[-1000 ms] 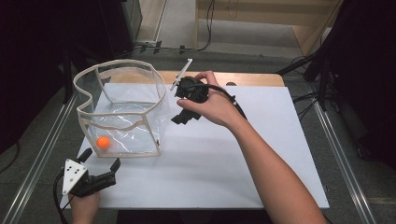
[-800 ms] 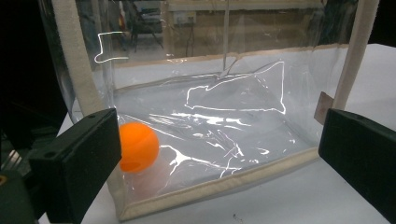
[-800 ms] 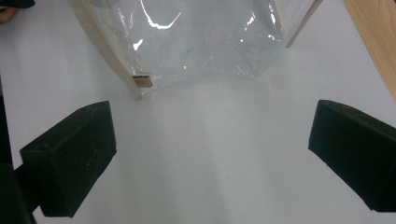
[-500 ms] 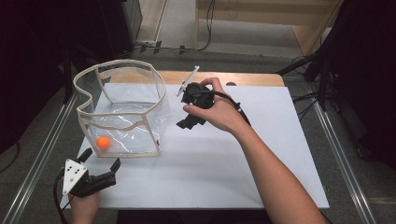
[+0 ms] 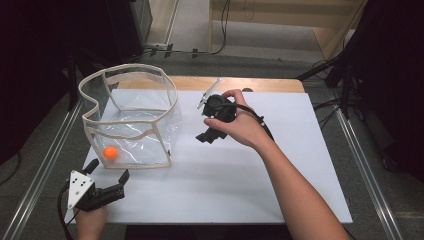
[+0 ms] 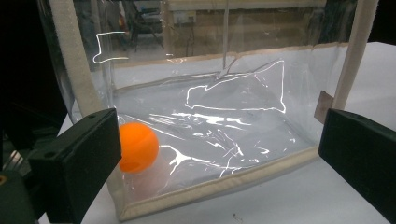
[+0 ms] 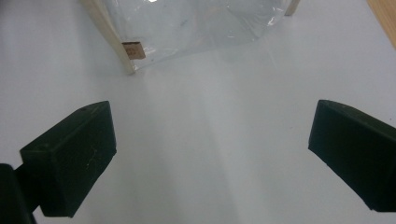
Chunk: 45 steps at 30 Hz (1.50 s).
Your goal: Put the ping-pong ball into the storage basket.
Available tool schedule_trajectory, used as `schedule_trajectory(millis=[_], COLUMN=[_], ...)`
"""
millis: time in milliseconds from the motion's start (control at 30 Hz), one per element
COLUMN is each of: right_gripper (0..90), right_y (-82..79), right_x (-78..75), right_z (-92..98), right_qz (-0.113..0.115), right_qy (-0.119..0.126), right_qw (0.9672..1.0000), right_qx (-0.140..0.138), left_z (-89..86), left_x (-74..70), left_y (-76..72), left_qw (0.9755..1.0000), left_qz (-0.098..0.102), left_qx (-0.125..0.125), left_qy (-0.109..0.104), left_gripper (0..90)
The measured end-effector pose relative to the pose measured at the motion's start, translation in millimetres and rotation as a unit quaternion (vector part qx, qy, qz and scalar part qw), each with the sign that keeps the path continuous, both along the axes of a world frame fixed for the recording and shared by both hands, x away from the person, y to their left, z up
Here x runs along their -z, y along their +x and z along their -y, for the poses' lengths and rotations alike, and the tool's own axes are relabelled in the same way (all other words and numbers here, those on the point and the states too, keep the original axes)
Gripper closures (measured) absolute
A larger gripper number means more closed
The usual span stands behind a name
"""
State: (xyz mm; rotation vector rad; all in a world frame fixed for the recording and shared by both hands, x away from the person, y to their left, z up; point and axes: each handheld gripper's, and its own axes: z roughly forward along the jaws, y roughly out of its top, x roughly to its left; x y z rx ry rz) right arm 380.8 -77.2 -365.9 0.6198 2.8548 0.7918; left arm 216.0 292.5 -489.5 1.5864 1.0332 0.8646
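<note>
Both grippers released, left (image 5: 107, 178) and right (image 5: 207, 136); ball (image 6: 136, 147) bagged (image 6: 224, 186) ahead of left jaws; we judge next: close in on bag.

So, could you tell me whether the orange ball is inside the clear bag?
Inside: the orange ball rests on the clear bag's floor.
</note>
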Motion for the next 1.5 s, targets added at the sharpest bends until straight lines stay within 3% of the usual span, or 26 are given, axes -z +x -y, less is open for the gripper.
schedule_trajectory(millis=[267,1500], right_gripper=[0.0,0.0], right_y=[-3.9,-19.8], right_x=[8.4,42.7], right_z=[9.2,58.8], right_qz=[-0.008,-0.005], right_qy=[0.003,0.039], right_qw=[0.9999,0.9979], right_qx=[0.012,0.051], left_z=[-0.1,0.7], left_x=[0.0,0.0], left_y=[0.0,-0.3], left_qw=[1.0,1.0], left_qz=[0.0,0.0], left_qx=[0.0,-0.001], left_qy=[0.0,0.003], left_gripper=[0.0,0.0])
